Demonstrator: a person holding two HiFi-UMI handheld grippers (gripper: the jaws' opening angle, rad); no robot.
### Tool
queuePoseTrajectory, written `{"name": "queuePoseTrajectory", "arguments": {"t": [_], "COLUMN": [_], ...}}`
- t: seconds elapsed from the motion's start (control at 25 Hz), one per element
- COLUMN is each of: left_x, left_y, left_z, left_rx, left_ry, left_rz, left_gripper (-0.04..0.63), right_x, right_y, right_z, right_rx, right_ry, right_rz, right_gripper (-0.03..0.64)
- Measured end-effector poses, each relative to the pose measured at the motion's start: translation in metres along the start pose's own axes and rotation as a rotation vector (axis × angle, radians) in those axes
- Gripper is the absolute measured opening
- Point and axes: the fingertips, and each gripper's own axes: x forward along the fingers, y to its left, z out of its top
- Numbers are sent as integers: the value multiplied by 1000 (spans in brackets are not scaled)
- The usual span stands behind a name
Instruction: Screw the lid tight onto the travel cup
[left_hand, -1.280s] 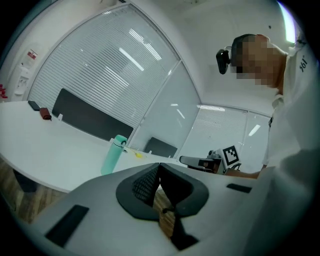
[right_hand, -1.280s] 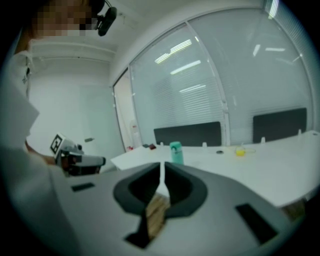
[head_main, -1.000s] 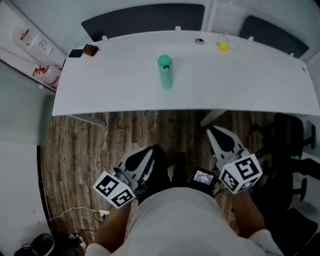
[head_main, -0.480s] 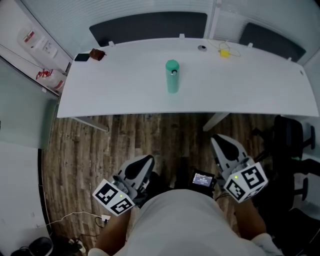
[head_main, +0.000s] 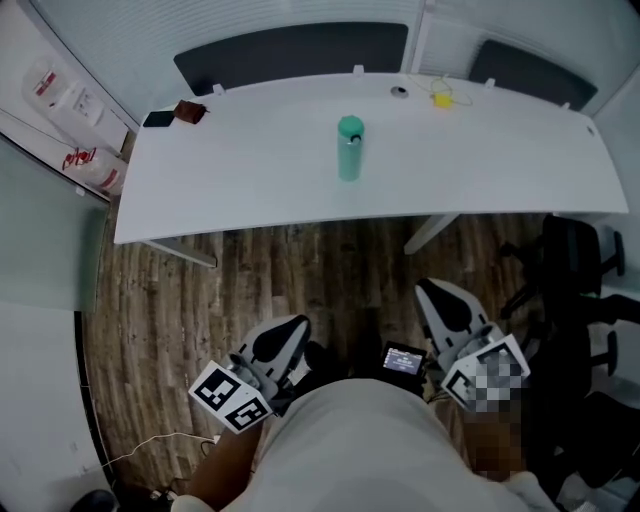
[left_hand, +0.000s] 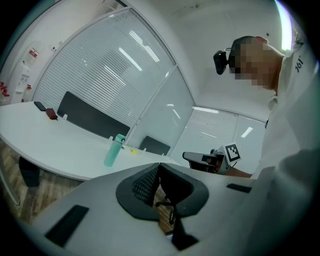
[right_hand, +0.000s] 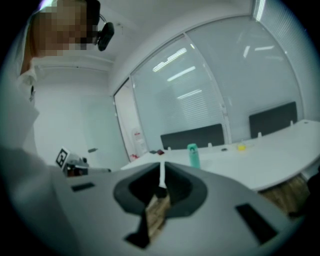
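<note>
Cup (head_main: 349, 158): standing upright mid-table (head_main: 230, 180), far from us, lid (head_main: 349, 126) on; contents hidden.
Left gripper (head_main: 285, 332): we are holding it near, jaws together, empty.
Right gripper (head_main: 440, 298): likewise, jaws together, empty.

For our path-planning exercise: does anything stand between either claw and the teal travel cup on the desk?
Nothing visible does. The travel cup stands alone on the white desk, with bare surface in front. The left claw and right claw, both shut, hang over the wood floor, short of the desk's near edge.
</note>
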Motion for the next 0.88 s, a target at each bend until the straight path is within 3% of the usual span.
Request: {"name": "queuePoseTrajectory", "arguments": {"t": [0.88], "left_x": [-21], "left_y": [-11], "left_z": [4], "left_rx": [44], "left_ry": [4], "left_rz": [-54], "left_gripper": [20], "right_x": [-10], "right_y": [27], "right_z": [-12], "right_rx": [-37], "right_ry": [23], "right_rz": [-89], "right_gripper": [21]}}
